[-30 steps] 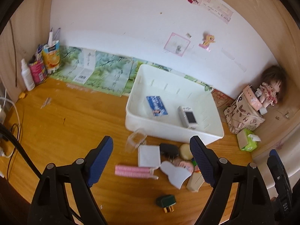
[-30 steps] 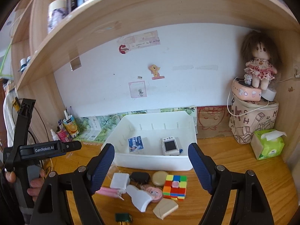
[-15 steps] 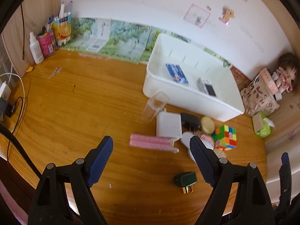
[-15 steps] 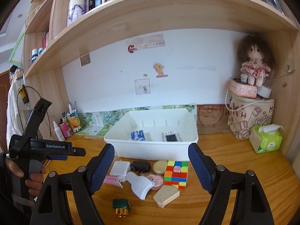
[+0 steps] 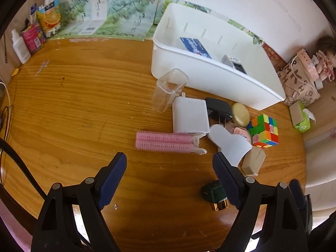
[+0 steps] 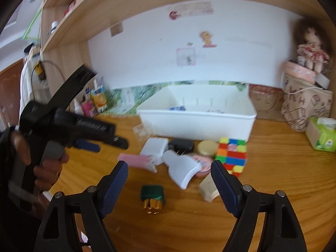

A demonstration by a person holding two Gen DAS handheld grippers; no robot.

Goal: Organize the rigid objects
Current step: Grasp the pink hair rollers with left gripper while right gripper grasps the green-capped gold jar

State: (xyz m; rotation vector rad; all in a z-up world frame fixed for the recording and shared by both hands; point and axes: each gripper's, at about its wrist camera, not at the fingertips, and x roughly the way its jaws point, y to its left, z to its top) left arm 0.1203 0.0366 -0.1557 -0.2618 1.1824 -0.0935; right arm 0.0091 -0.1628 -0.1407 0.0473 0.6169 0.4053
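- Left wrist view: the left gripper (image 5: 169,168) hangs over the bare wooden worktop (image 5: 84,105) with its jaws spread wide and nothing between them, tilted down toward the loose pile, probably lining up a first pick.
- The pink bristled hair roller (image 5: 166,141) lies flat just ahead of the jaws, touching the white square charger block (image 5: 190,115); a clear plastic cup (image 5: 168,90) lies tipped on its side just behind the charger.
- The white rectangular plastic bin (image 5: 220,84) sits toward the worktop's back edge, already holding a blue card (image 5: 195,44) and a small white device with a screen (image 5: 234,63) (so it reads as the collection point).
- Right wrist view: the right gripper (image 6: 169,178) is likewise open and empty, aimed low across the worktop's front edge.
- The dark green block with a gold end (image 6: 152,196) lies directly between its jaws' line of sight, apart from the pile, the easiest target by my judgement.
- The multicoloured puzzle cube (image 6: 232,156) stands just in front of the bin's front wall, near the round gold-lidded tin (image 6: 208,147).
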